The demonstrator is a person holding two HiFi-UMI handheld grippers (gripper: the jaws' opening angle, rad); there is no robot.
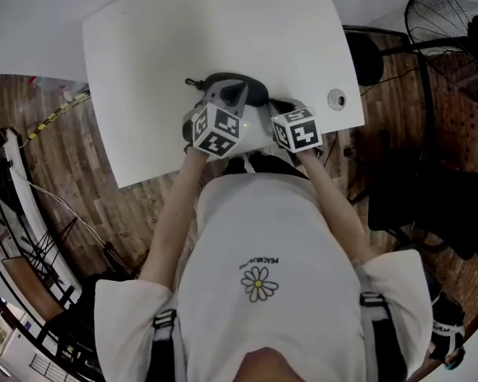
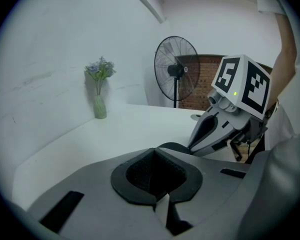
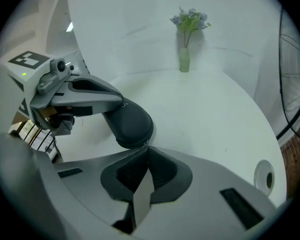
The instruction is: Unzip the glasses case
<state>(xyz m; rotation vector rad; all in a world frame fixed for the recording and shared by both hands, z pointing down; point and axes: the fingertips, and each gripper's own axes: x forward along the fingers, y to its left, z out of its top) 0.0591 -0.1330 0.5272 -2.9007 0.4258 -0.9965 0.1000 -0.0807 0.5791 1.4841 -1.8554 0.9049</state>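
Observation:
A dark oval glasses case (image 1: 255, 94) lies near the front edge of the white table (image 1: 159, 46). My left gripper (image 1: 239, 91) is shut, its tips resting against the top of the case (image 3: 132, 125); I cannot tell whether anything is pinched between them. In the right gripper view the left gripper (image 3: 121, 103) reaches in from the left. My right gripper (image 3: 146, 149) is shut at the case's near edge, where a small glinting zipper pull (image 3: 145, 144) sits at its tips. In the left gripper view only a sliver of the case (image 2: 174, 147) shows beyond the shut left gripper (image 2: 156, 153).
A small vase of flowers (image 3: 184, 59) stands at the far side of the table. A round cable port (image 1: 336, 99) is set in the table at the right. A standing fan (image 1: 450, 18) and a dark chair (image 1: 368, 58) are right of the table, over wooden floor.

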